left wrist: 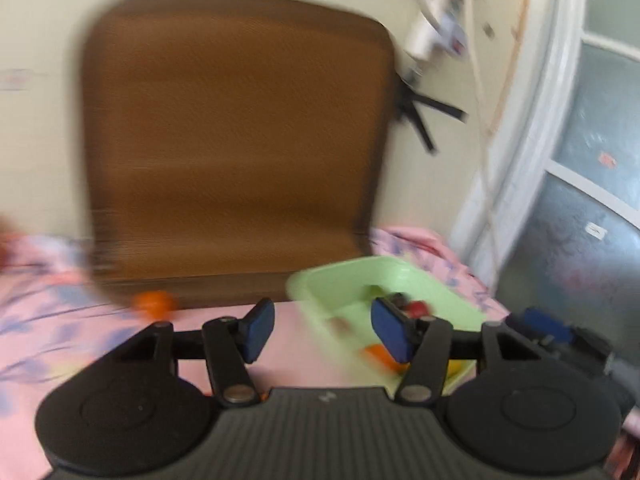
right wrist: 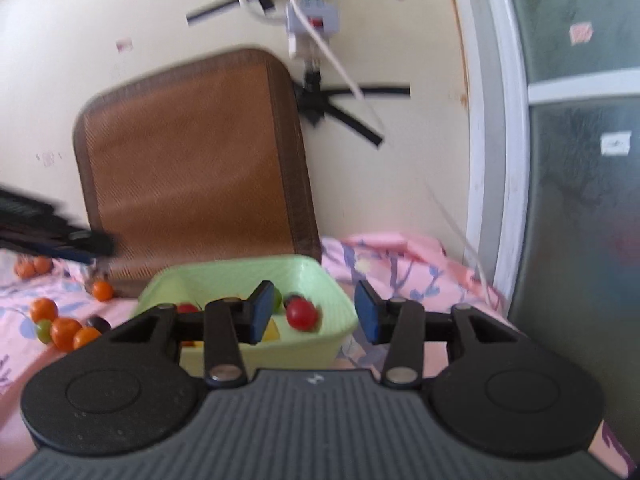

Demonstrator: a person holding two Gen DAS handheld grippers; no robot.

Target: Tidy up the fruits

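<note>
A light green basket sits on the pink flowered sheet and holds small fruits, among them a red tomato and a yellow piece. My right gripper hovers just in front of the basket's near rim, open, with nothing between its blue pads. Several loose orange fruits, a green one and a dark one lie on the sheet to the left. In the blurred left wrist view, my left gripper is open and empty beside the basket, with an orange fruit ahead on the left.
A brown woven mat leans against the cream wall behind the basket. A power strip with white cables hangs on the wall above. A white-framed glass door closes off the right side. The pink sheet bunches up to the right of the basket.
</note>
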